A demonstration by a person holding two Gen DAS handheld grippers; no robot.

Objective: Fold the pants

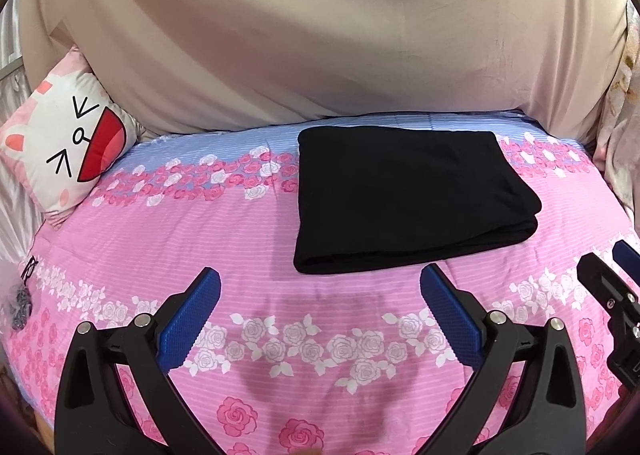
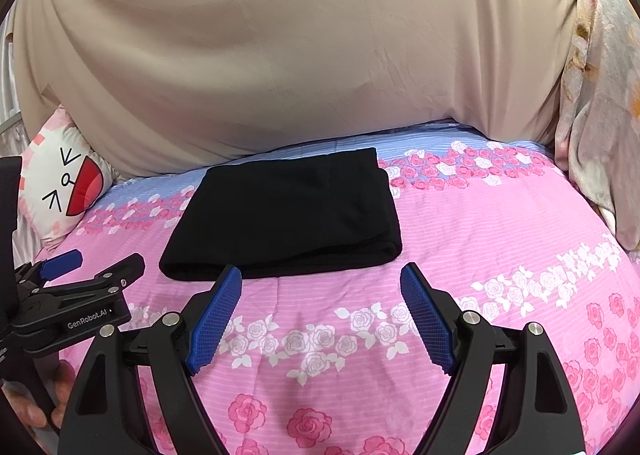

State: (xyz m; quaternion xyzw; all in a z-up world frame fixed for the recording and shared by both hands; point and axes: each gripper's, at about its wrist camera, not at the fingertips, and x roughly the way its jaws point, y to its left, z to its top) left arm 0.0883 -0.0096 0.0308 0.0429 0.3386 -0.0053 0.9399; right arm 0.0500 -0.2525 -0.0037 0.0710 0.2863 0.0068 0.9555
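Note:
Black pants (image 1: 404, 199) lie folded into a thick rectangle on the pink rose-print bedspread (image 1: 168, 231), with the stacked layers showing along the near right edge. In the left wrist view my left gripper (image 1: 320, 279) hovers open just short of the pants' near edge, nothing between its blue pads. In the right wrist view the same pants (image 2: 288, 215) sit ahead and slightly left. My right gripper (image 2: 321, 275) is open, its left fingertip level with the pants' near edge and clear of the cloth. Each gripper appears at the side of the other's view.
A cat-face cushion (image 1: 68, 151) leans at the back left of the bed. A large beige cloth (image 1: 320, 35) drapes across the far side. Floral fabric (image 2: 600, 103) hangs at the right. A hand (image 2: 44, 407) grips the left tool at the lower left.

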